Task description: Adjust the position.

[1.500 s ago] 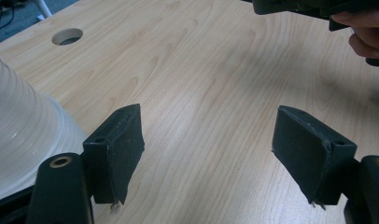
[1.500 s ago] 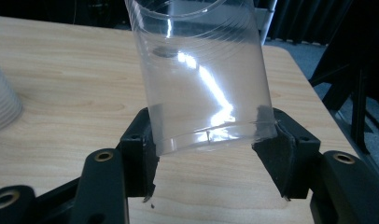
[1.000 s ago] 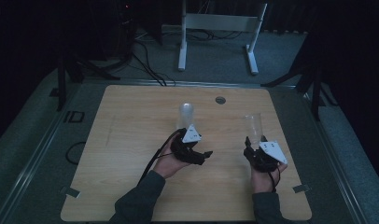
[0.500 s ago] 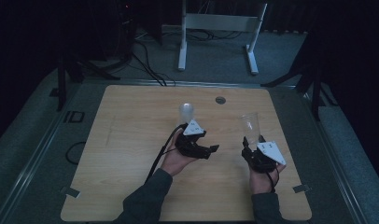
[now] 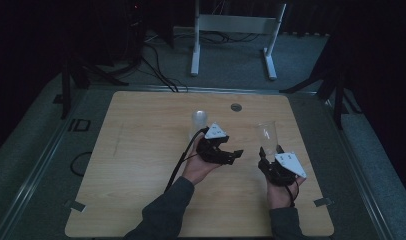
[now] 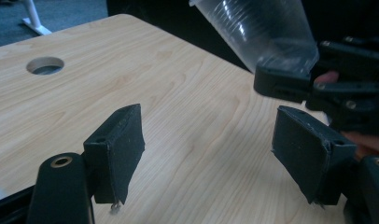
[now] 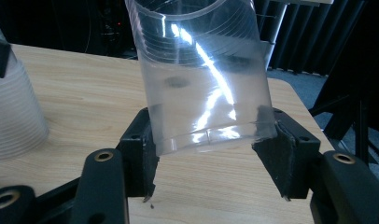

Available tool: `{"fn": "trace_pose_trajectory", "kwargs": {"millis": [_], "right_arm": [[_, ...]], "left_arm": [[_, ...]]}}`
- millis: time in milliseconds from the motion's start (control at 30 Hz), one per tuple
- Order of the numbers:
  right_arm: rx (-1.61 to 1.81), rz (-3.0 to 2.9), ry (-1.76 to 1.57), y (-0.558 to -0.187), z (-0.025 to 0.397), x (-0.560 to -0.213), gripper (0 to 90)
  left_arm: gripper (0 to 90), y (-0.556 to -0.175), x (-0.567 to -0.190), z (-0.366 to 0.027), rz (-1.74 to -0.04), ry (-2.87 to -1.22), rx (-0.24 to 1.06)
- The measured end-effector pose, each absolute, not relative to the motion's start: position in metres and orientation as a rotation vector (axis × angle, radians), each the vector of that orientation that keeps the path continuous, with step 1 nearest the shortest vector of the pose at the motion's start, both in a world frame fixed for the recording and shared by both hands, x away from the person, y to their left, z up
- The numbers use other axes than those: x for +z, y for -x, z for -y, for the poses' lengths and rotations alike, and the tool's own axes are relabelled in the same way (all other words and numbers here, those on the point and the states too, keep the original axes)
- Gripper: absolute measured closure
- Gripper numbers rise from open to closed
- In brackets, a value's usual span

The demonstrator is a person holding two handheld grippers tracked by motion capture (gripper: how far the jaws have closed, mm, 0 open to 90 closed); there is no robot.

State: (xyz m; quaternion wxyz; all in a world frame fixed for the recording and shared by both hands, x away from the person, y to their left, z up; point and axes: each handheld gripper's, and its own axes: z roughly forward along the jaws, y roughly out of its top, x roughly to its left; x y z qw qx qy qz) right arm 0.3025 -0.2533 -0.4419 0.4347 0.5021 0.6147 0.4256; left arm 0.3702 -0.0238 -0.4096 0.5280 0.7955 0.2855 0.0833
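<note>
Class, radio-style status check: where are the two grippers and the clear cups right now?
Right gripper shut on clear cup, held above the table. Left gripper open, holding nothing. Second cup stands beside it. Nothing in the way.

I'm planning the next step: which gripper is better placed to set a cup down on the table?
Right. The right gripper is shut on the clear cup, held tilted above the table; the left gripper stands open and empty.

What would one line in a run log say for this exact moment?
right gripper: shut on clear cup, held above table | left gripper: open, nothing between jaws | second cup: on table behind left gripper
</note>
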Motion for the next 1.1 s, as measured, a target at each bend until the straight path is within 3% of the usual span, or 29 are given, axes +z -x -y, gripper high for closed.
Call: {"fn": "trace_pose_trajectory", "kwargs": {"millis": [1100], "right_arm": [[1.073, -1.521, -1.242, -0.3, 0.253, -0.441, 42.2]], "left_arm": [[24.8, -0.386, -0.39, 0.06, -0.685, -1.846, 0.14]]}}
